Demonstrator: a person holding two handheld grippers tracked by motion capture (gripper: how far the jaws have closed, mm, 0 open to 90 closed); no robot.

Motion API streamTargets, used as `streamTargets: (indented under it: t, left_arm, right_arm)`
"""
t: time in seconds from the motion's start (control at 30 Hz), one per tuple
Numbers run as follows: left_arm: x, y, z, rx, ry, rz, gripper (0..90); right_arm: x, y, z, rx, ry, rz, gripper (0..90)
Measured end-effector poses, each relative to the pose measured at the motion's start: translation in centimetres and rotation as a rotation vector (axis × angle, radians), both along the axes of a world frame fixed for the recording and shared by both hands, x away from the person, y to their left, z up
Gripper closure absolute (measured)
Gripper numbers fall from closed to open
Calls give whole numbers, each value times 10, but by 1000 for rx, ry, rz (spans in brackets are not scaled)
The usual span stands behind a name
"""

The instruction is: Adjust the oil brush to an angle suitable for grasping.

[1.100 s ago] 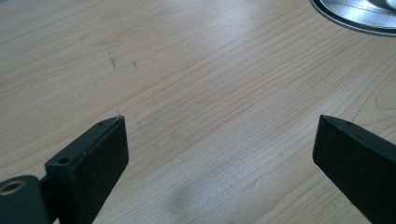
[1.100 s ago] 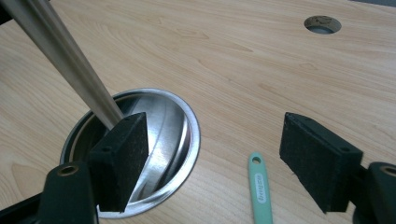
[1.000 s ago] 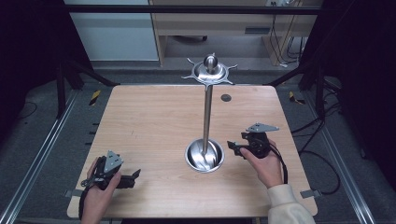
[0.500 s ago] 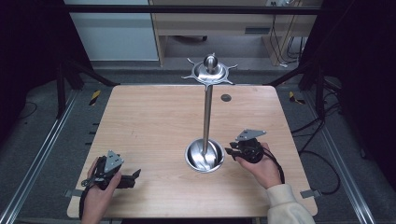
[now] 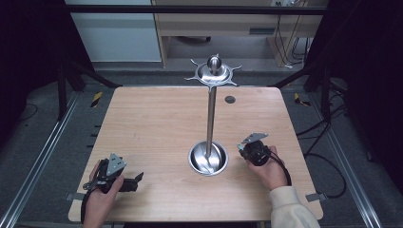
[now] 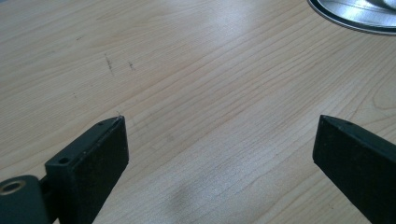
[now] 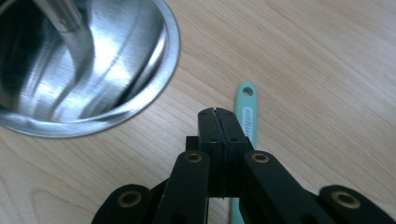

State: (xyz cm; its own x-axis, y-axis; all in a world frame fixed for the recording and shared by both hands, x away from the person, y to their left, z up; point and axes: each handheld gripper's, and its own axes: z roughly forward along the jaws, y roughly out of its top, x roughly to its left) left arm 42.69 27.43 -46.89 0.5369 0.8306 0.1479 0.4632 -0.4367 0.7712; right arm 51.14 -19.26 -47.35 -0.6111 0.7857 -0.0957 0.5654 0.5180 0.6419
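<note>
A steel stand rises from a shiny bowl-shaped base (image 5: 208,159) on a thin pole (image 5: 210,118) to a hooked disc (image 5: 214,71). My right gripper (image 5: 242,151) sits low just right of the base, pointing at it. In the right gripper view its jaws (image 7: 215,113) have just been closing and now meet flush, with nothing seen between them. A mint-green utensil handle (image 7: 246,109) lies on the wood under and to the right of them. My left gripper (image 5: 138,179) rests at the front left, open (image 6: 219,154) over bare wood.
The wooden table (image 5: 157,118) has a small dark round plug (image 5: 230,99) near its back edge. The base's rim (image 6: 355,21) shows at the top right of the left gripper view. Metal rails and dark floor surround the table.
My right gripper has sunk toward the table beside the steel base and its jaws have closed. The left hand and gripper have stayed put.
</note>
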Motion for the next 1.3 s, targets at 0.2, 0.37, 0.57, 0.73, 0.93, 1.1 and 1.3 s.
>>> streamTargets:
  t: [0.2, 0.37, 0.57, 0.73, 0.93, 1.1, 1.3]
  left_arm:
    - [0, 0, 0, 0, 1, 0, 32]
    - [0, 0, 0, 2, 0, -1, 32]
    - [0, 0, 0, 2, 0, -1, 32]
    - [0, -1, 0, 3, 0, -2, 32]
    - [-1, -1, -1, 5, 3, 2, 32]
    - [-2, -1, -1, 5, 3, 3, 31]
    - [-3, 0, 0, -2, 2, 1, 31]
  right_arm:
    - [4, -2, -5, -16, 30, -11, 900]
    - [6, -1, -9, -44, 55, -24, 900]
    - [7, -4, -10, -58, 60, -52, 900]
    - [8, -7, -9, -83, 54, -95, 900]
    - [6, -10, -3, -23, 74, -121, 900]
    - [5, -15, 23, -30, 155, -135, 814]
    - [8, -20, 37, -94, 270, -145, 704]
